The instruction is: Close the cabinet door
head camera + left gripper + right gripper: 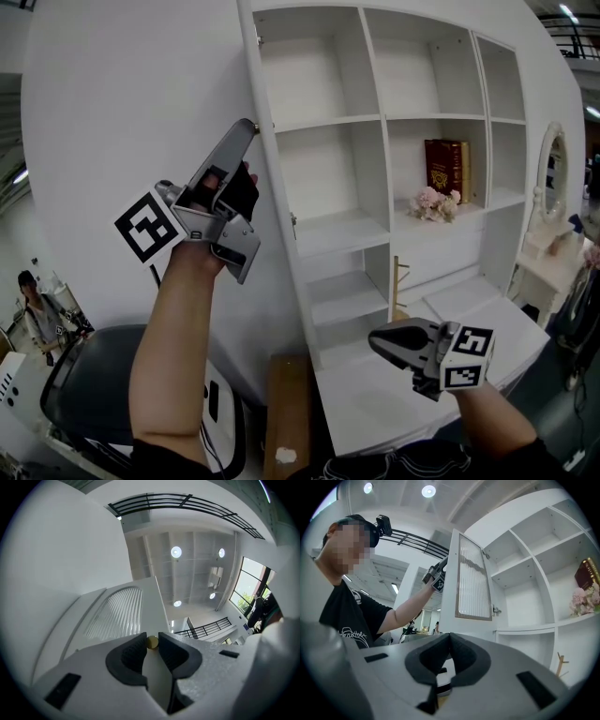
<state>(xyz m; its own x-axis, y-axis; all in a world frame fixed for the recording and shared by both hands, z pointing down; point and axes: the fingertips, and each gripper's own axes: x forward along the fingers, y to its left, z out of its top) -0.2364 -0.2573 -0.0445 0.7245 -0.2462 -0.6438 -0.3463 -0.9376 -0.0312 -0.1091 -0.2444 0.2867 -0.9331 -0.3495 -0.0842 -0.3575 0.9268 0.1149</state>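
Right gripper (373,341) idles level above the table (375,412), jaws together on nothing. Left gripper (249,127) is raised and clamped on the brass knob (152,642) of the open cabinet door (122,122), evidently to swing it shut.

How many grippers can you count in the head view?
2: the left gripper raised, shut on the knob of the cabinet door; the right gripper low, jaws shut, above the white desk. None seems hidden.
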